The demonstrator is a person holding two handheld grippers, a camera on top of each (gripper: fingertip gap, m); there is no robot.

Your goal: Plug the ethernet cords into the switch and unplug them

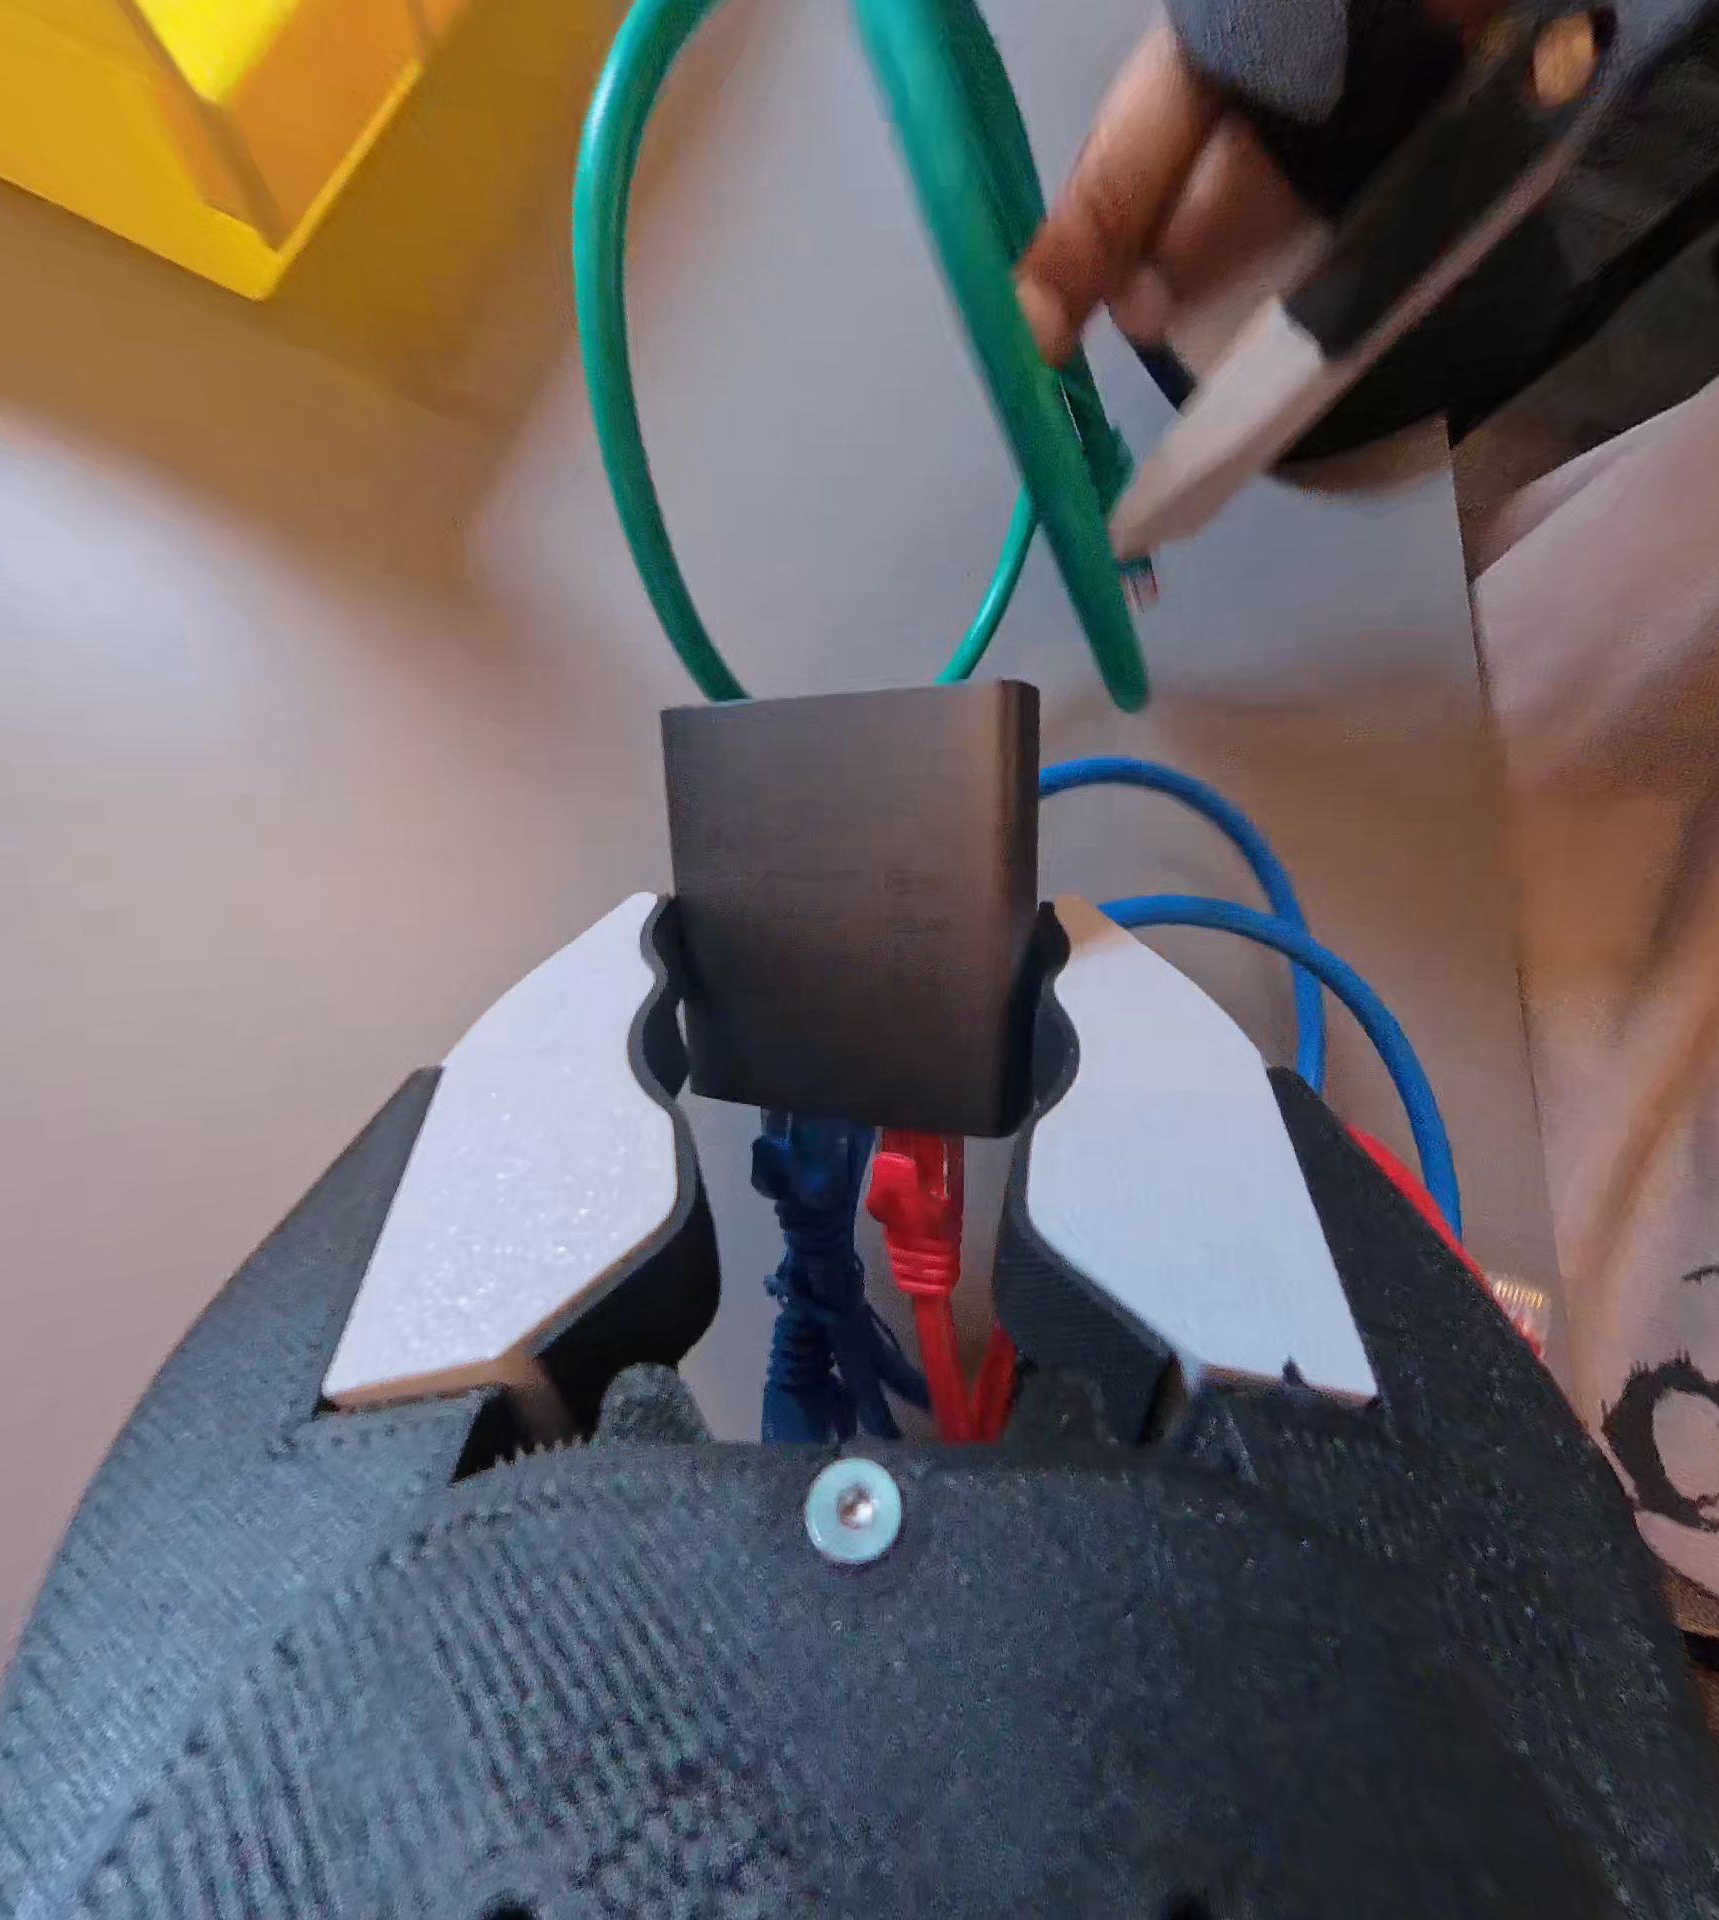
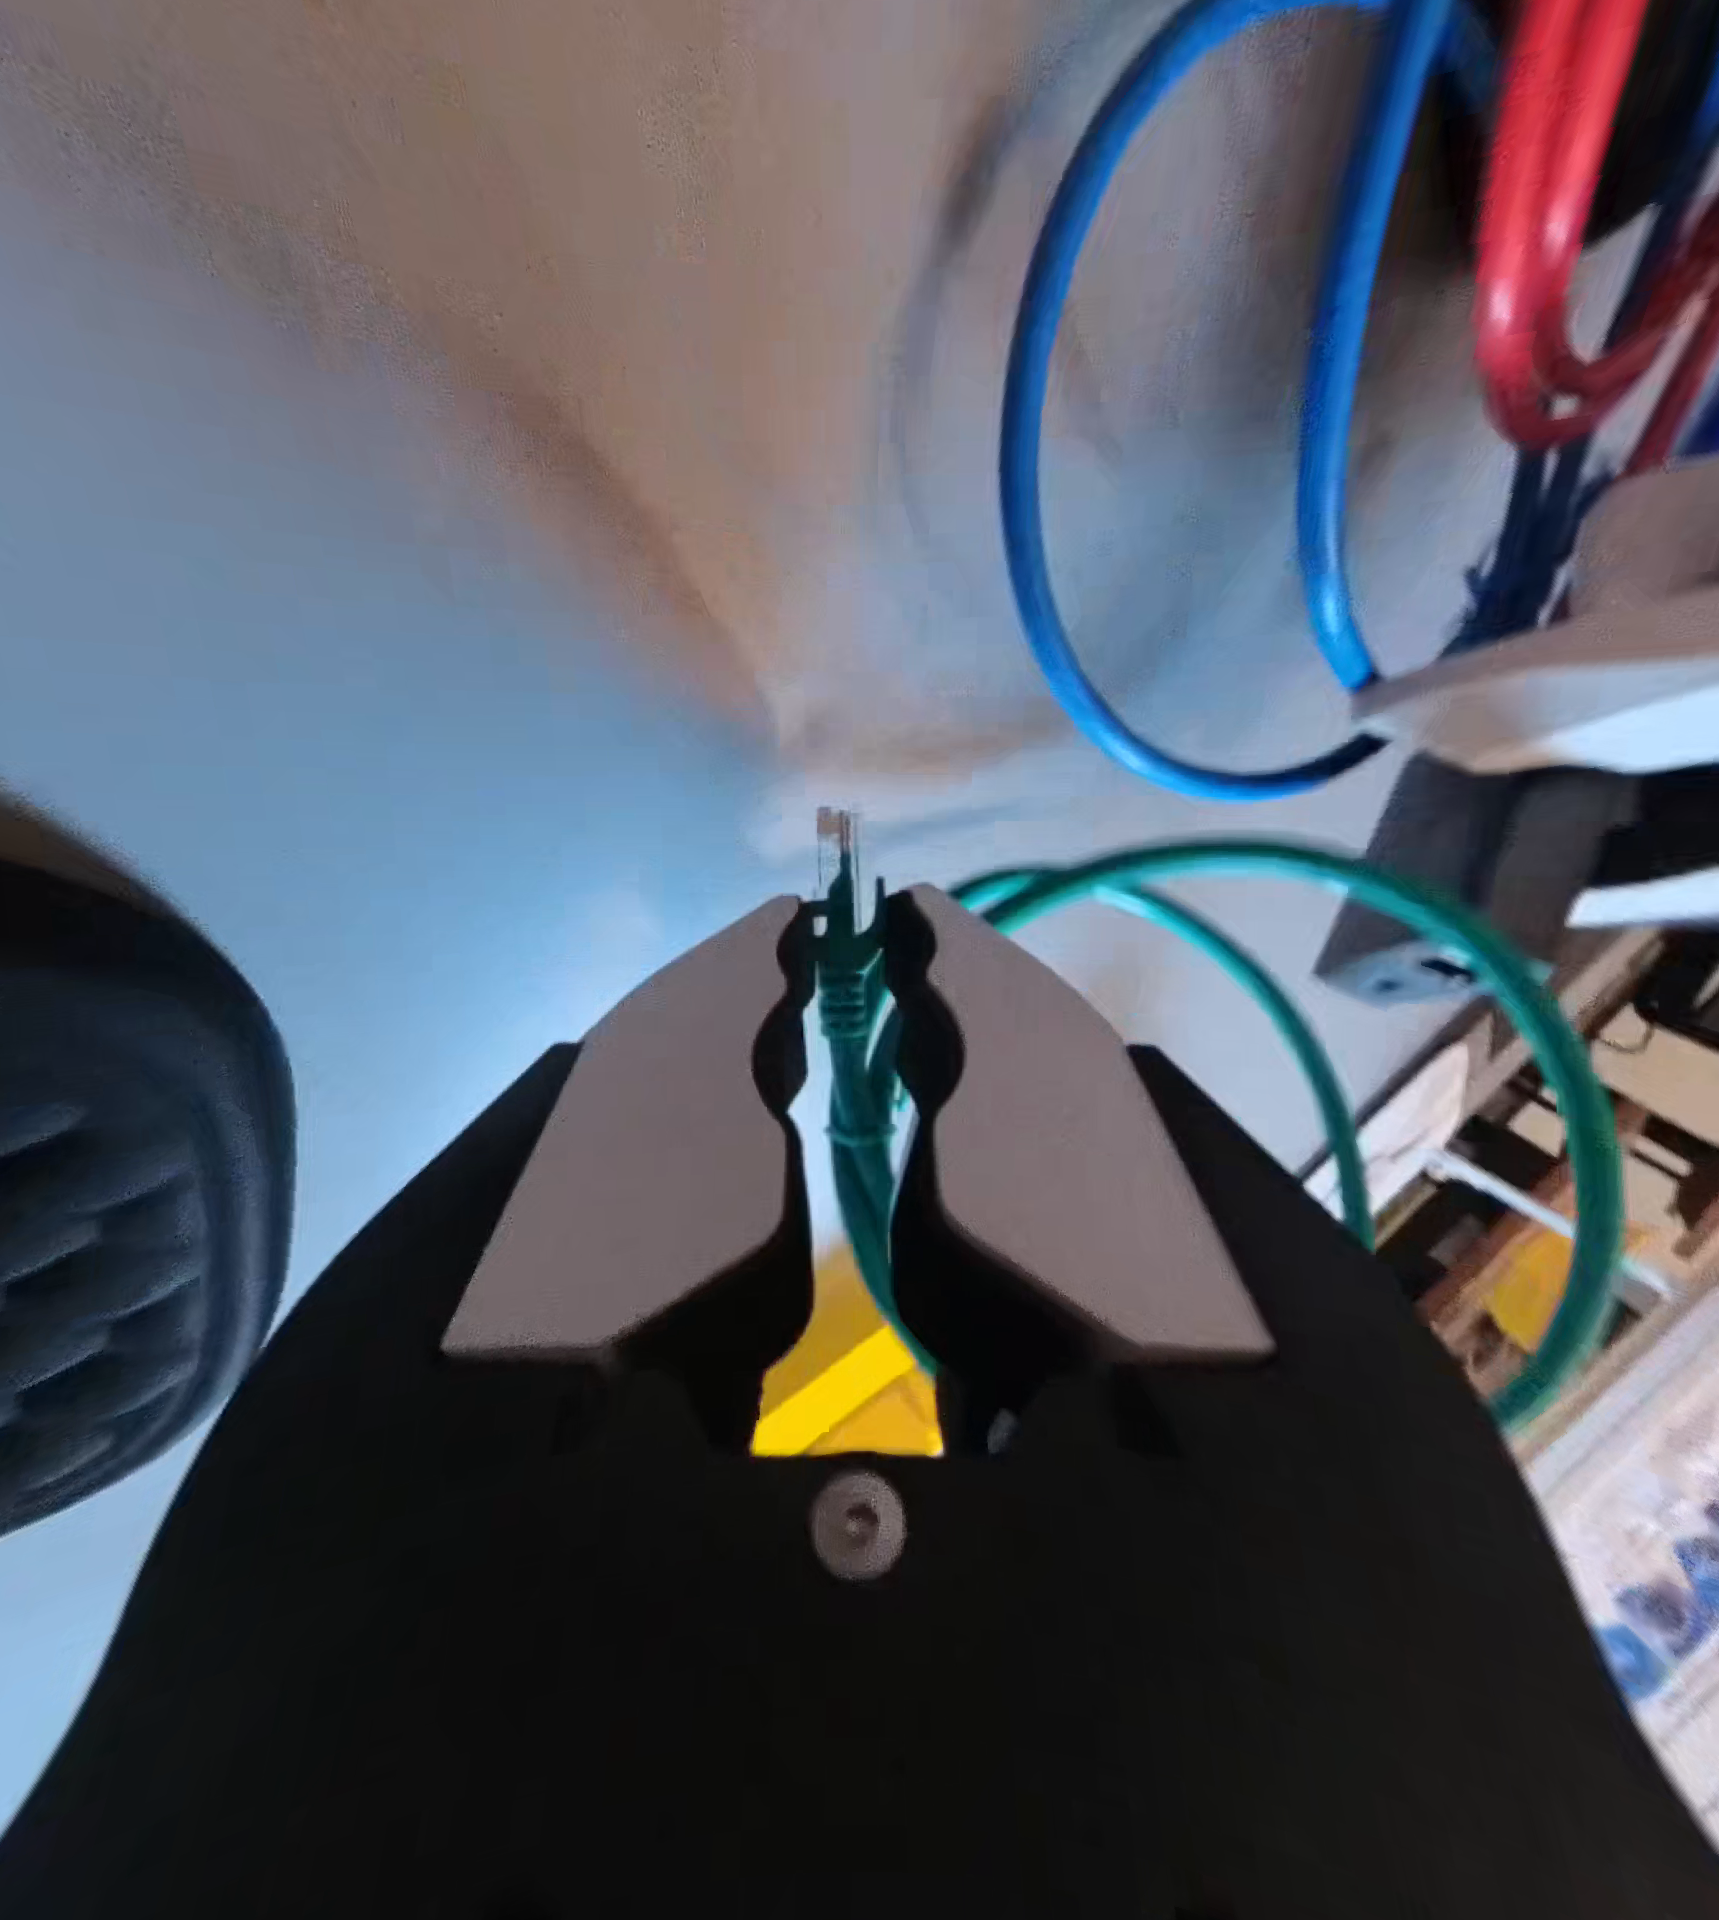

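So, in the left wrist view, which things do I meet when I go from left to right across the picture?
Yellow box → green cord → black switch held between the left gripper's fingers → light blue cord → right gripper.

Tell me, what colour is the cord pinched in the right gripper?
Green cord, clearest in the right wrist view.

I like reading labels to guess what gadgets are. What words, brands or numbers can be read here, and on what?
Nothing here reads clearly enough to quote.
Black box: faint lettering on its face, too dim to read.
Pale cloth at the right: dark ornate print, cut off by the picture's edge.
Poster with blue pictures: small print, blurred.
Green cord: no marking visible.
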